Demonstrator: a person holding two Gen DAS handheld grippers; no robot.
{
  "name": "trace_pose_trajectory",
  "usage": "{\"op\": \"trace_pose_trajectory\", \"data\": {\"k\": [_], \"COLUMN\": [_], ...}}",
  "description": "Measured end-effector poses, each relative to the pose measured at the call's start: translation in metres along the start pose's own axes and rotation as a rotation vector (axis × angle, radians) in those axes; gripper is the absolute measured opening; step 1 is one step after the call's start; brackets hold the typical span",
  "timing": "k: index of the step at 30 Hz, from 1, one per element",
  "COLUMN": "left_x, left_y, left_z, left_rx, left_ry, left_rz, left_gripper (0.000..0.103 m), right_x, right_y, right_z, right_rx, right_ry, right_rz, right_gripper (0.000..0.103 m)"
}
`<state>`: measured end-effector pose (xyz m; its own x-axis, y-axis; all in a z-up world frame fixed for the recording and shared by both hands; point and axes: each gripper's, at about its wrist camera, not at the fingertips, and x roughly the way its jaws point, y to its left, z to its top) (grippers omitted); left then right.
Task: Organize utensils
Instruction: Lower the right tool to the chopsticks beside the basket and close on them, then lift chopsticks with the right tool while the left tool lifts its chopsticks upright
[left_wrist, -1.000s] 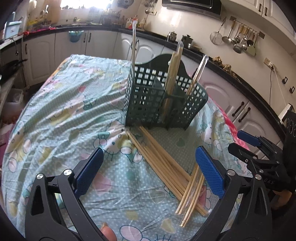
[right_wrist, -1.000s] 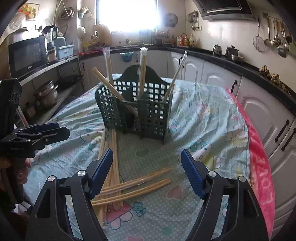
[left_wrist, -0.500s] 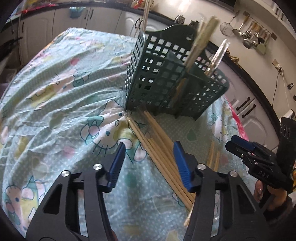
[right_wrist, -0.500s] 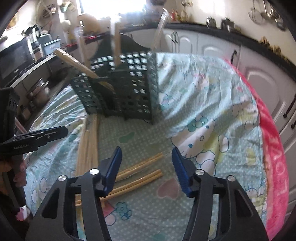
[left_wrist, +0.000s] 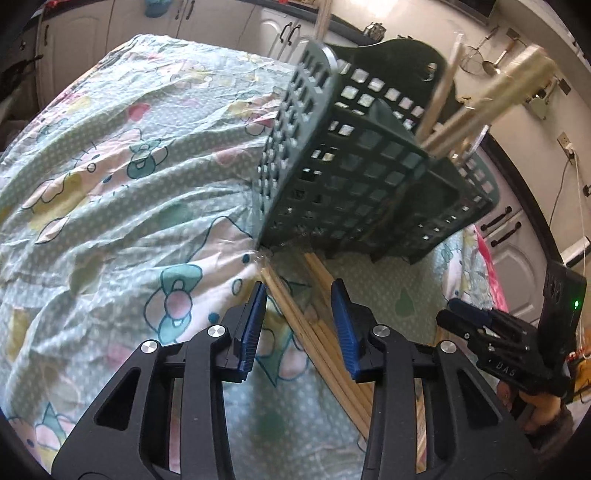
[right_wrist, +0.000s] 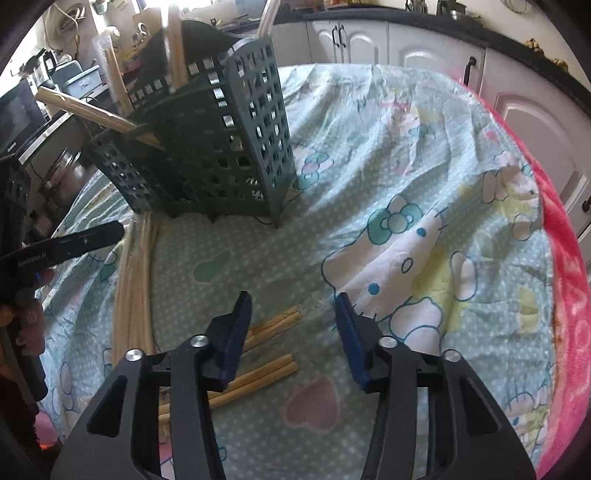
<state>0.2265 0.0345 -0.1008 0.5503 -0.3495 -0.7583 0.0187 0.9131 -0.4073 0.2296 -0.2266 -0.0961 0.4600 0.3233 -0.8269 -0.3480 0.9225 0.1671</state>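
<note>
A dark green perforated utensil holder (left_wrist: 373, 173) stands on the cartoon-print cloth and holds several wrapped chopstick pairs; it also shows in the right wrist view (right_wrist: 218, 147). A long bundle of chopsticks (left_wrist: 325, 332) lies in front of it. My left gripper (left_wrist: 299, 325) is open low over that bundle's near-holder end, jaws straddling it. My right gripper (right_wrist: 291, 336) is open just above the ends of two short wrapped chopstick pairs (right_wrist: 266, 350). The long bundle (right_wrist: 135, 284) lies to their left.
The table is covered by a crumpled cloth (right_wrist: 424, 206) with a pink blanket edge (right_wrist: 565, 295) at the right. White kitchen cabinets (left_wrist: 517, 236) and a dark counter ring the table. Each gripper is seen by the other: the right gripper (left_wrist: 491, 339), the left gripper (right_wrist: 66, 247).
Both grippers moved forward and down toward the chopsticks and narrowed their jaws. The holder looms larger in both views.
</note>
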Motion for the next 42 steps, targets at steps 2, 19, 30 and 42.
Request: {"op": "trace_pose_trajectory", "data": {"k": [2,19,30,42], "left_x": [0.003,0.014,-0.020,-0.100], "left_y": [0.004,0.018,0.042,0.031], "left_z": [0.003,0.010,0.007,0.003], "left_rx": [-0.018,-0.073,-0.116,-0.038], "left_ry": [0.006,0.019,-0.049,-0.240], "left_rz": [-0.005,-0.015,-0.038,-0.023], "left_gripper": [0.027,0.006,0.005,0.003], "right_x": [0.003,-0.017,-0.068,-0.122], "right_y": [0.000,0.003,0.033,0.100], "right_z": [0.001,0.010,0.020,0.030], "right_rx": [-0.007,-0.014,-0.069,-0.221], "right_ry": [-0.002,-0.092,-0.229,-0.357], "right_rz": [-0.002,0.039,0.063,0.110], "right_gripper": [0.033,0.006,0.005,0.005]}}
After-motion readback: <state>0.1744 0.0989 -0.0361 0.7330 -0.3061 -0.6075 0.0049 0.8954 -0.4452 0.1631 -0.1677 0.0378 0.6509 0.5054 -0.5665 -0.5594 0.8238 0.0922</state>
